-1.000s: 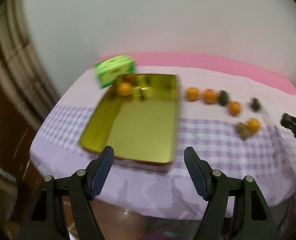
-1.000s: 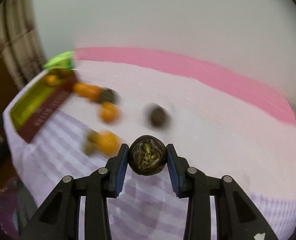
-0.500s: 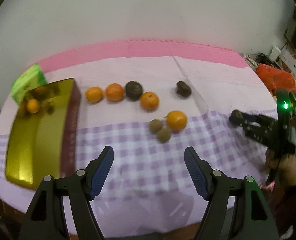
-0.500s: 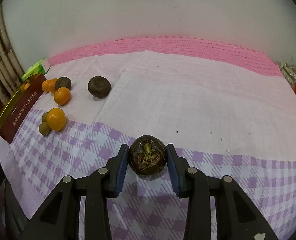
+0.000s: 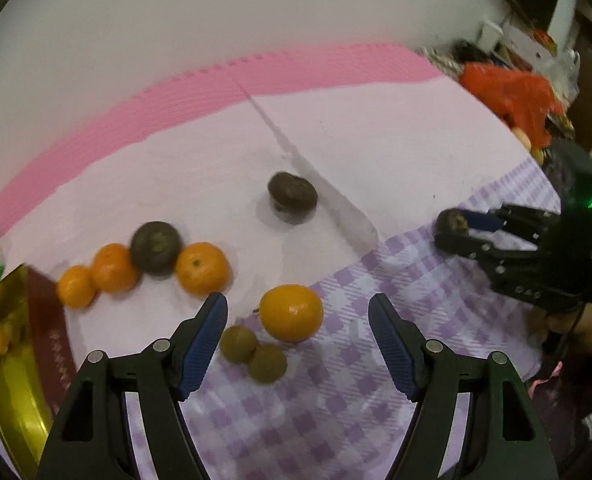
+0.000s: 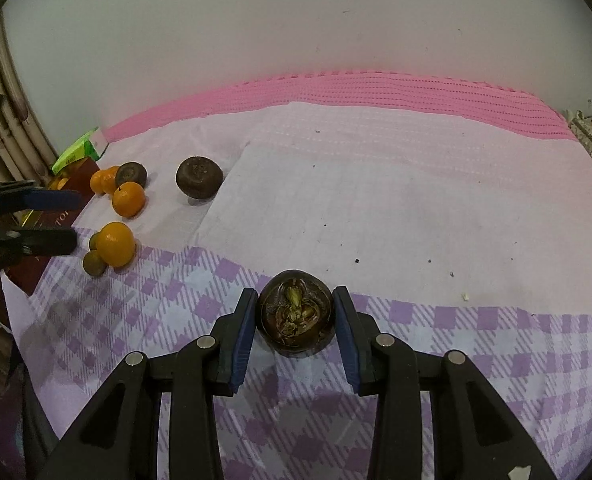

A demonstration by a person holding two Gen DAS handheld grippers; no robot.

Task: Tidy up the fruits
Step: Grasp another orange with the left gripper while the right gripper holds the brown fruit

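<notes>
My right gripper [image 6: 294, 326] is shut on a dark brown fruit [image 6: 294, 322] just above the checked cloth; it also shows in the left wrist view [image 5: 455, 226]. My left gripper [image 5: 297, 340] is open and empty, hovering over an orange [image 5: 291, 312] and two small green-brown fruits [image 5: 238, 344]. Three more oranges [image 5: 202, 268] and a dark fruit [image 5: 156, 246] lie in a row beyond. Another dark fruit [image 5: 292, 196] lies alone farther back. The gold tin [image 5: 4, 380] at the far left holds an orange.
A pink mat [image 6: 355, 88] runs along the wall at the table's back. A green box [image 6: 76, 152] stands behind the tin. Red and white clutter [image 5: 511, 88] sits off the table's right end. The cloth's front edge drops off near both grippers.
My left gripper has swung right, from the tin to the loose fruits, and come closer to them. My right gripper still holds the dark fruit and has lowered slightly toward the cloth.
</notes>
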